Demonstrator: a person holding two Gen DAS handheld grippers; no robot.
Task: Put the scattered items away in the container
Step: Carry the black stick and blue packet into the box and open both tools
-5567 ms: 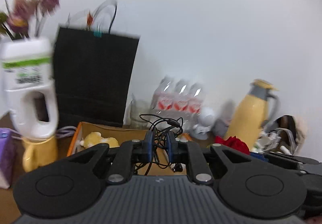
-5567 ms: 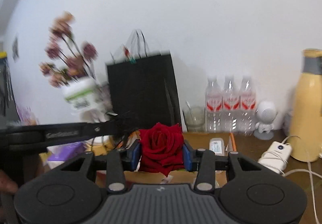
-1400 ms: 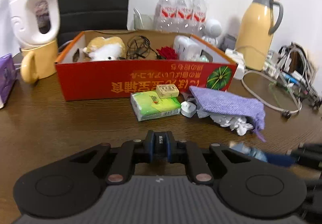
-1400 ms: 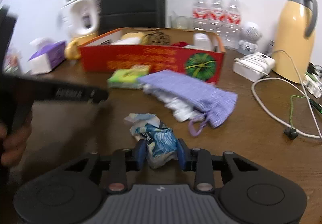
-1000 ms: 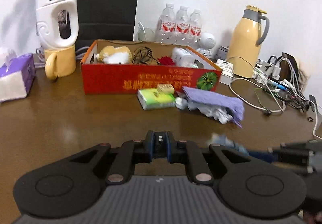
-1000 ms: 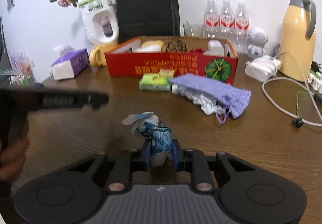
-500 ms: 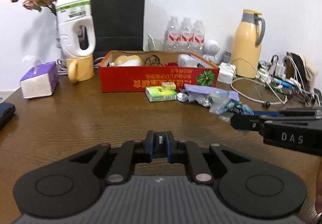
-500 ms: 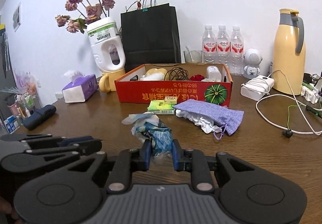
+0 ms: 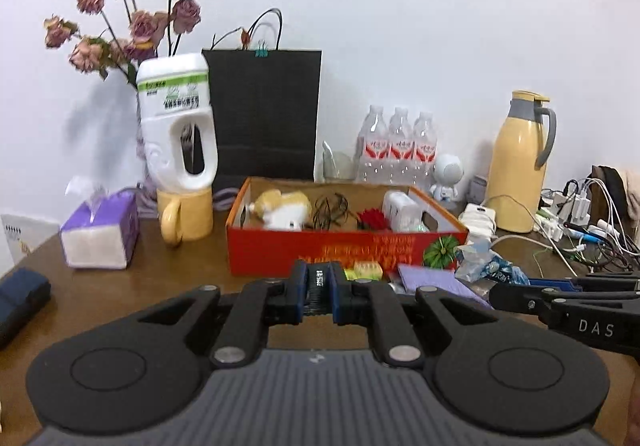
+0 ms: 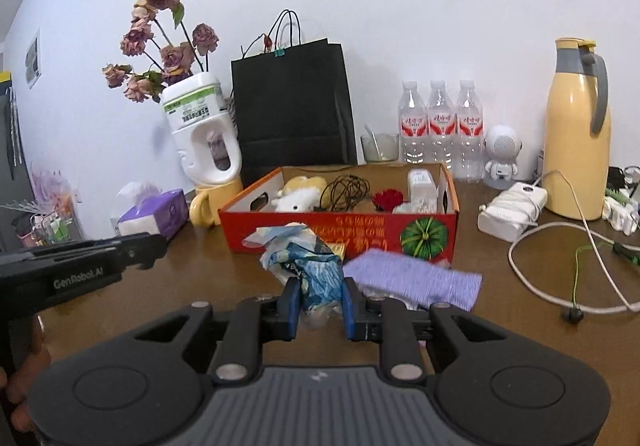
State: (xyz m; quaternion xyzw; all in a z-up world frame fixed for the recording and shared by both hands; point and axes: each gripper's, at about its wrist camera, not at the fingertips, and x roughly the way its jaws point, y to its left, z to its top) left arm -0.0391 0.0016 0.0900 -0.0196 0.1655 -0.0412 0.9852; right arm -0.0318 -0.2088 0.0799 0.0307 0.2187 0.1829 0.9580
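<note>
Even, bright indoor light; strong fisheye bending at the edges.
The dried roses (image 9: pixel 132 21) threw a soft shadow on the white wall (image 9: pixel 400 25); the purple pouch (image 10: pixel 412 278) looked slightly blurred.

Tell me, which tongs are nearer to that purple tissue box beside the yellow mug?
Left. The left tongs, shut and empty, sit nearer the purple tissue box side of the table; the right tongs, gripping a crumpled blue-and-white wrapper, sit farther over, by the purple knitted pouch.
</note>
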